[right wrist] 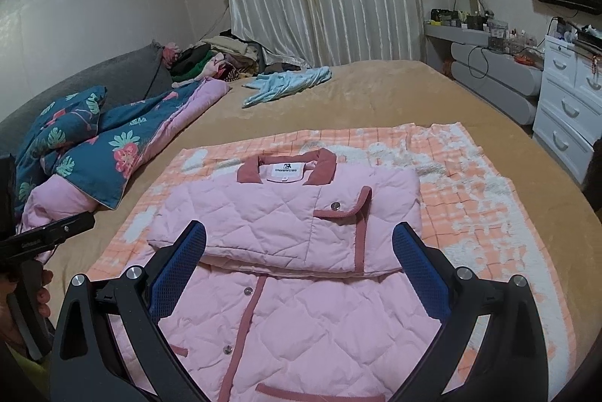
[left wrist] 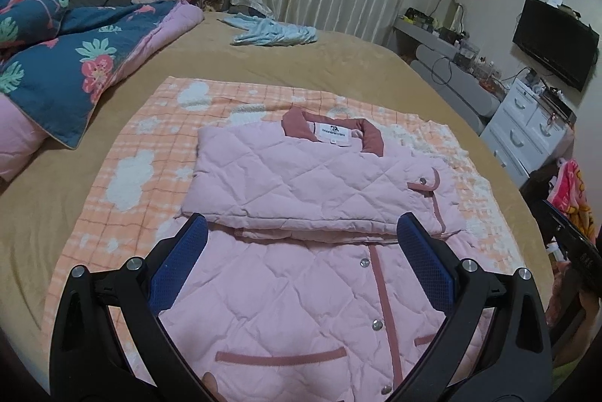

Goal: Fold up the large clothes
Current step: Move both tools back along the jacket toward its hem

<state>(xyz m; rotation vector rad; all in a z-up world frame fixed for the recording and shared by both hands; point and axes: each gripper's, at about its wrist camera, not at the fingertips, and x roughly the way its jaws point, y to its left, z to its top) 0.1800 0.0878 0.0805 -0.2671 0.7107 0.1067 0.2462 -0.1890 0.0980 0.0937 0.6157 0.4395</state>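
Note:
A pink quilted jacket (left wrist: 301,289) with dark pink trim lies flat on an orange checked blanket (left wrist: 143,153) on the bed. Its sleeves are folded across the chest below the collar (left wrist: 331,129). My left gripper (left wrist: 303,248) is open and empty, held above the jacket's lower half. The jacket also shows in the right wrist view (right wrist: 301,326), with the folded sleeves (right wrist: 278,221) ahead. My right gripper (right wrist: 299,259) is open and empty above the jacket's lower half. The left tool shows at the left edge of the right wrist view (right wrist: 45,232).
A blue floral quilt (left wrist: 71,63) is heaped at the bed's left. A light blue garment (left wrist: 274,31) lies at the far side. A clothes pile (right wrist: 225,58) sits by the curtain. White drawers (right wrist: 568,108) and a grey desk (right wrist: 496,78) stand at the right.

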